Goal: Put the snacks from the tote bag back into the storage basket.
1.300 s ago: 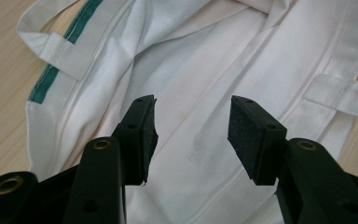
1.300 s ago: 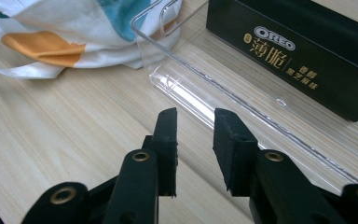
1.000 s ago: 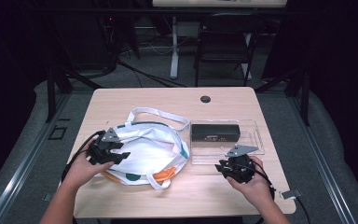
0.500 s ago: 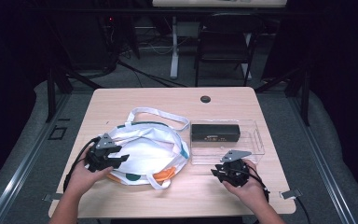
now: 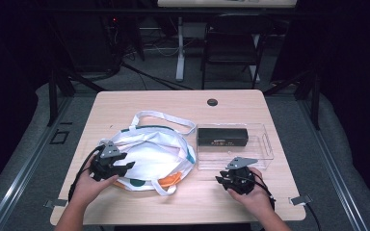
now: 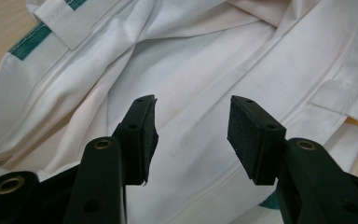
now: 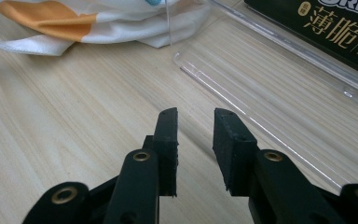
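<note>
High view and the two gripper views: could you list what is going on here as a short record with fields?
Surface: light wooden table
Bag: white cloth tote bag with green trim and orange print, lying flat at the left
Tray: clear plastic tray, right of the bag
Box: dark rectangular box with printed lettering, lying in the tray's far part
Left gripper: open, over the bag's white cloth
Right gripper: open, nothing between the jaws, over bare wood near the tray's near edge

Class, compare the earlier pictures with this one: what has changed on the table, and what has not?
Both hands drew back slightly toward the table's near edge: left gripper over the white bag, right gripper beside the clear tray. Nothing grasped. Bag, tray and black box stayed put.
</note>
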The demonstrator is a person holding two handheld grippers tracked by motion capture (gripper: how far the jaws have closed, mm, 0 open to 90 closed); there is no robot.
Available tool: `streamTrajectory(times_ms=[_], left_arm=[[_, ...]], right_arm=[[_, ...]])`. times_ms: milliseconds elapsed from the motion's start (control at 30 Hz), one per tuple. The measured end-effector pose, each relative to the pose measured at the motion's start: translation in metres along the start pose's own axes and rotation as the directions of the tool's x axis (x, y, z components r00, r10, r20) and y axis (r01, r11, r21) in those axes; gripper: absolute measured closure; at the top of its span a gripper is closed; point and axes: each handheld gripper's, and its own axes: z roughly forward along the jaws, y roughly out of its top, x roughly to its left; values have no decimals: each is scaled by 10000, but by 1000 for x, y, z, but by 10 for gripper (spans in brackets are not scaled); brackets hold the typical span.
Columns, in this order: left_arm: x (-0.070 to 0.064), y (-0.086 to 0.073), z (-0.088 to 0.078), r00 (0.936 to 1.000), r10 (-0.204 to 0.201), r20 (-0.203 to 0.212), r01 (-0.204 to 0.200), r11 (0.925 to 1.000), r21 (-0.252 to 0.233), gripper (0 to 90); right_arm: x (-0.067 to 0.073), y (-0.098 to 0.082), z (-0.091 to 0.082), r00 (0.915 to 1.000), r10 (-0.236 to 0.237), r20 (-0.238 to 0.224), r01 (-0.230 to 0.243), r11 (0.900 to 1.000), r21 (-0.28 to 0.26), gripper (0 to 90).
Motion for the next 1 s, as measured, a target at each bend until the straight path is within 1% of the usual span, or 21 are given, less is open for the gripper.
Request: streamTrajectory(times_ms=[33,67,100,133,167,200,233,367,433,467,633,833,867,933,1000], left_arm=[[0,0,0,10000,39,-26,-39,10000,44,515],[0,-1,1,9999,11,-110,-11,10000,-45,515],[0,-1,1,9999,-29,-101,28,10000,-54,515],[1,-2,1,9999,-18,-101,17,10000,-34,515],[1,-2,1,10000,-22,-77,22,10000,-43,515],[1,-2,0,10000,-21,-80,21,10000,-43,514],[1,-2,0,10000,-9,-98,9,10000,-41,513],[1,-2,0,9999,-29,-111,28,10000,-64,511],[1,-3,1,9998,-12,-196,10,9999,-114,509],[1,-3,1,9998,-17,-215,14,9999,-120,509],[2,-4,1,9998,-67,-170,65,9999,-82,507],[2,-3,1,9997,-79,-247,76,9999,-118,504],[2,-4,1,9994,-79,-342,72,9998,-210,503],[2,-4,1,9994,-156,-323,148,9996,-254,500],[3,-3,0,9995,-148,-277,143,9997,-214,497]], right_arm=[[0,0,1,10000,11,-29,-11,10000,-34,706],[1,0,1,10000,41,-52,-42,10000,-58,706],[1,-1,2,9998,57,-177,-58,10000,-64,705],[1,-1,3,9999,69,-148,-70,10000,-61,704],[2,-1,3,9999,-13,-154,13,10000,-34,701],[3,-1,4,10000,-27,-61,26,10000,-56,697],[4,-1,4,9999,-105,-129,104,9999,-81,694],[6,0,6,9995,-271,-149,269,9996,-97,687],[7,-1,7,9994,-205,-280,205,9998,-1,683],[8,-1,8,9994,-209,-258,210,9998,43,683],[8,-2,10,9989,-249,-399,256,9995,168,675],[8,-2,11,9987,-186,-476,193,9997,146,653],[8,-2,11,9987,-156,-478,163,9998,131,648],[8,-2,11,9984,-122,-561,127,9999,84,627],[8,-3,11,9982,-170,-576,172,9998,39,598]])
